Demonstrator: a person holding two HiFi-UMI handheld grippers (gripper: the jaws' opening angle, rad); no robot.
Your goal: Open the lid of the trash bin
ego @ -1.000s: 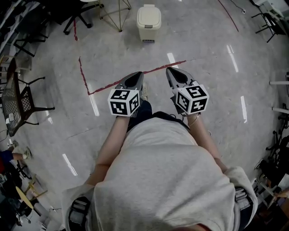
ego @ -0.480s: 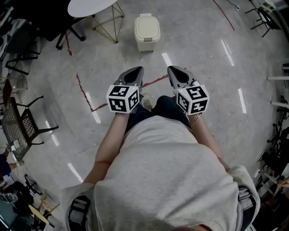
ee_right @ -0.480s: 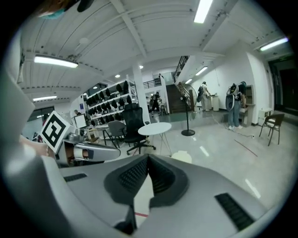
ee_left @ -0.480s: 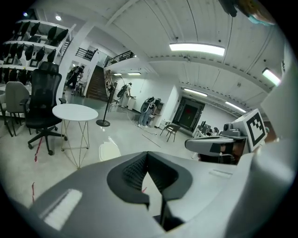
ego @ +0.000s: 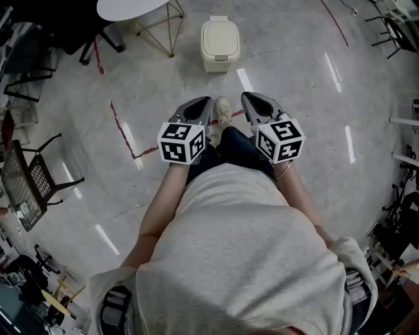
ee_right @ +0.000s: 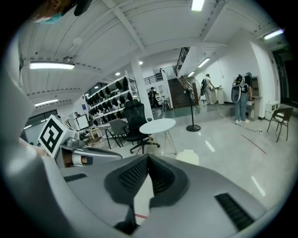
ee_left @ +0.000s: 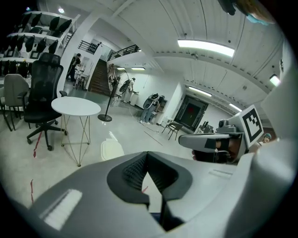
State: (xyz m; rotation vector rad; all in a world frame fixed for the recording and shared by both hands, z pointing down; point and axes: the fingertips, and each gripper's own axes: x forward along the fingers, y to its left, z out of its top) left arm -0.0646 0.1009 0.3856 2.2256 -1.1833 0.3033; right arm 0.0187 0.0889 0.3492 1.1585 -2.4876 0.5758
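Note:
The cream trash bin (ego: 220,43) stands on the floor ahead of me with its lid down. It also shows in the left gripper view as the bin (ee_left: 111,149) and in the right gripper view as the bin (ee_right: 188,156), still some way off. My left gripper (ego: 201,103) and right gripper (ego: 248,99) are held side by side at waist height, both shut with nothing between the jaws. From its own camera the left gripper (ee_left: 147,154) has its jaws pressed together, and so does the right gripper (ee_right: 148,157). Neither touches the bin.
A white round table (ego: 131,8) on wire legs stands left of the bin, with a black office chair (ee_left: 44,93) beyond it. A red tape line (ego: 121,127) crosses the floor. A metal chair (ego: 29,176) sits far left. My shoe (ego: 223,111) shows between the grippers.
The person has walked forward: the floor and red tape slid back beneath me, and a shoe now shows between the grippers. Both grippers stay shut and level.

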